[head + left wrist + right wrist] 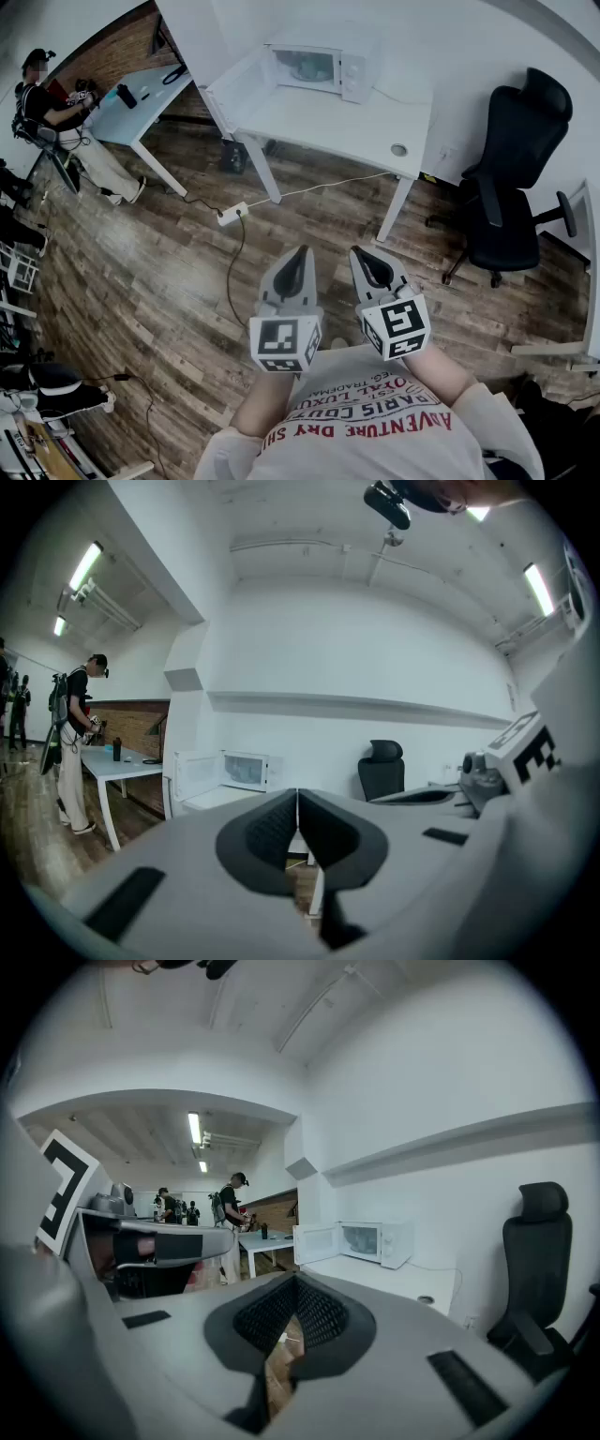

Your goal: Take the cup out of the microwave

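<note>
A white microwave [319,67] stands at the back of a white table [347,122], its door [239,82] swung open to the left. A pale shape [305,66] shows inside the cavity, too small to tell as a cup. Both grippers are held close to the person's chest, far from the table. My left gripper [299,253] is shut with nothing in it, and my right gripper [362,253] beside it also looks shut and bare. The left gripper view has the microwave [246,771] straight ahead past the closed jaws. The right gripper view has the microwave [375,1241] a little right of the jaws.
A black office chair [511,187] stands right of the table. A power strip [232,215] and its cable lie on the wood floor in front of the table legs. A person [42,98] works at a second table [131,103] far left. A small round cap [399,149] sits on the tabletop.
</note>
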### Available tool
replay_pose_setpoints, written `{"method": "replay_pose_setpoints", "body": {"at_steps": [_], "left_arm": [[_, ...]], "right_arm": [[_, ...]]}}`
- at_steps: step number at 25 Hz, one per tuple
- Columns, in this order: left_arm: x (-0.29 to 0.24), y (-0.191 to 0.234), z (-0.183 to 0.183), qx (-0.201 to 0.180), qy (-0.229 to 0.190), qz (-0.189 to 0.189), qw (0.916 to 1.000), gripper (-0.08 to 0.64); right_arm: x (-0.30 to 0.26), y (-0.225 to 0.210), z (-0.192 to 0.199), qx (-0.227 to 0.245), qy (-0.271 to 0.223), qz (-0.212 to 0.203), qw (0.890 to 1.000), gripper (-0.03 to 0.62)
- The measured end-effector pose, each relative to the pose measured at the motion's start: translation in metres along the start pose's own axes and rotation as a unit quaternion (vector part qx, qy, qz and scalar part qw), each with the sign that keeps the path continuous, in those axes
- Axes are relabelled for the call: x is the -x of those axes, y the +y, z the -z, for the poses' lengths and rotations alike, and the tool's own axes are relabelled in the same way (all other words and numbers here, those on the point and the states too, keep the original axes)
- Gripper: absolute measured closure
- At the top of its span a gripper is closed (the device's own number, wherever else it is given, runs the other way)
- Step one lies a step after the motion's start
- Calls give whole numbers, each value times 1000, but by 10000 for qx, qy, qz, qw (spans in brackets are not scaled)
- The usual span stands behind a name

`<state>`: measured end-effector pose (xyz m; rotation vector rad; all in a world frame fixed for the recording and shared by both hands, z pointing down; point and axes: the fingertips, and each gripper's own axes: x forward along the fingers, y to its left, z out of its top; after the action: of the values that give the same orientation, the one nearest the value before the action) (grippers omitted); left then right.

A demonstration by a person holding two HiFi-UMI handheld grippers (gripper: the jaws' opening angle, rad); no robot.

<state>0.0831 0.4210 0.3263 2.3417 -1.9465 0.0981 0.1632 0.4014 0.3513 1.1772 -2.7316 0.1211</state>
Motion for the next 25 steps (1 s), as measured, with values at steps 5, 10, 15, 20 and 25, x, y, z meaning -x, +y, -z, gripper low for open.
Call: {"method": "replay_pose_setpoints", "body": {"at_steps": [5,10,15,20,25], "left_arm": [[-6,-3,3,-23,32,55,10000,552],[-9,-2,4,-11,10,126,9999,552],[-15,-1,10,59,111,158,9998,552],[-19,9,20,188,244,100,9995,552],[-26,31,31,371,341,28,9987,552]], "right_arm": [[-3,-6,1,-59,-34,25,10000,581],[-6,-9,6,-93,44,95,9999,581],[-8,-16,11,-203,135,175,9995,581],[-14,-15,21,-328,255,134,9990,581],[-36,-8,28,-321,395,22,9987,581]]}}
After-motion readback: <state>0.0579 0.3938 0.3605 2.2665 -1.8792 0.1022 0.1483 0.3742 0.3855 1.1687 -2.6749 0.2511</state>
